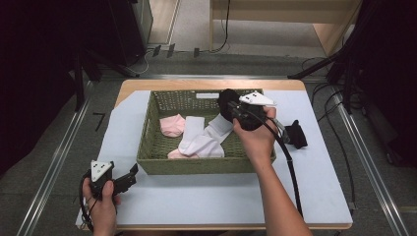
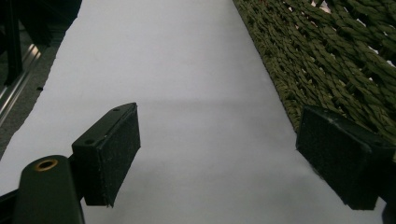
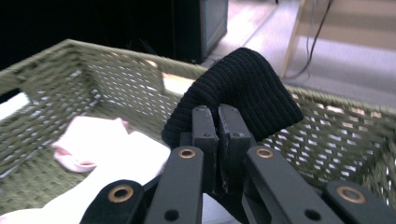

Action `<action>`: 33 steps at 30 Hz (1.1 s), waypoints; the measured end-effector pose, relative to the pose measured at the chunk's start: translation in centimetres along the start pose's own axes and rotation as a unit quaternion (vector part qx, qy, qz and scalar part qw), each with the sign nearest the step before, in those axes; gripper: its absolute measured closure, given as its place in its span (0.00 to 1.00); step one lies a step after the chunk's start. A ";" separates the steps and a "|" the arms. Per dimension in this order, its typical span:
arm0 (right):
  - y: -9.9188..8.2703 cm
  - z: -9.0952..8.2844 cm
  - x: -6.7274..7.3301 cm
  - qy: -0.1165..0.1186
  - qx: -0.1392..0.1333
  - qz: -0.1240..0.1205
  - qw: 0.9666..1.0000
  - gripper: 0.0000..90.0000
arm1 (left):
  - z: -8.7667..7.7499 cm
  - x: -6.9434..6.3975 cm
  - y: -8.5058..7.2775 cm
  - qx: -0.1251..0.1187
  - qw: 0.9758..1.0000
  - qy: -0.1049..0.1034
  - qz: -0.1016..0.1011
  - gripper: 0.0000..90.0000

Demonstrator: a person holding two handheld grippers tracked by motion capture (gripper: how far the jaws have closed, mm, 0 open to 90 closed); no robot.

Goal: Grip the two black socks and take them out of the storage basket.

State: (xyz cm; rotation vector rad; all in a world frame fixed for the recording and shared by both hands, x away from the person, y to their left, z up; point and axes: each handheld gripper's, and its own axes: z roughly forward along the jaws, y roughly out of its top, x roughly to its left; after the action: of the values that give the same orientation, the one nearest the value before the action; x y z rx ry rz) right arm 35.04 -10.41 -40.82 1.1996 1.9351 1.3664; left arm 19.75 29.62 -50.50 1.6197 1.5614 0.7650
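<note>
A wooden table [image 1: 206,84] carries a white sheet [image 1: 206,196] that covers most of its top. On the sheet, toward the far edge and a little left of centre, sits a green woven basket [image 1: 196,166]. Inside it lie a pink sock [image 1: 172,125] near the left wall and white socks [image 1: 200,140] across the middle, reaching toward the near wall.

The right gripper [image 3: 218,122] is held over the basket's far right corner, its jaws pressed together on a black sock [image 3: 243,84], which bunches up above the jaw tips and hangs clear of the basket floor. In the high view that sock [image 1: 227,102] shows just inside the far right corner.

Another black sock [image 1: 296,133] lies on the sheet outside the basket, near the right edge.

The left gripper [image 1: 129,178] rests at the near left corner of the table, just beside the basket's near left corner, jaws spread wide and empty over the bare sheet.
</note>
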 end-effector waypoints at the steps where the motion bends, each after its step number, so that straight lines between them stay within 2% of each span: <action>1: 0.2 -0.4 0.4 0.005 -0.010 -0.001 1.000 0.97 | 0.0 0.0 0.0 0.000 1.000 0.000 0.000 0.17; 7: 1.3 -1.8 1.7 0.038 -0.054 -0.008 0.998 0.97 | 0.0 0.0 0.0 -0.002 1.000 0.000 0.000 0.17; 10: 1.9 -2.8 2.0 0.054 -0.084 0.008 0.995 0.97 | 0.0 0.0 0.0 -0.002 1.000 0.000 -0.001 0.17; 12: 2.4 -3.3 2.1 0.056 -0.092 0.006 0.994 0.97 | 0.0 0.0 0.0 -0.001 1.000 0.001 -0.001 0.17; 16: 2.6 -3.5 1.7 0.042 -0.097 0.008 0.994 0.97 | 0.0 0.0 0.0 -0.001 1.000 -0.001 0.000 0.17; 19: 2.5 -3.8 1.5 0.029 -0.115 0.001 0.993 0.97 | 0.0 0.0 0.0 -0.002 1.000 0.000 -0.001 0.17; 22: 2.6 -4.2 1.5 0.014 -0.142 -0.012 0.990 0.97 | 0.0 0.0 0.0 -0.002 1.000 0.000 -0.001 0.17; 25: 2.9 -4.9 1.4 -0.004 -0.173 -0.018 0.985 0.97 | 0.0 0.0 0.0 -0.002 1.000 0.000 0.000 0.17; 33: 4.1 -6.6 0.7 -0.032 -0.220 -0.028 0.975 0.97 | 0.0 0.0 0.0 0.000 1.000 0.000 0.000 0.17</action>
State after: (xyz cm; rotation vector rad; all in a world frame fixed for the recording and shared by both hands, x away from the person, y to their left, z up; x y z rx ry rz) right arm 31.06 -12.60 -34.47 0.9518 1.4996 1.5981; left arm 19.73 29.59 -50.50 1.6199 1.5608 0.7665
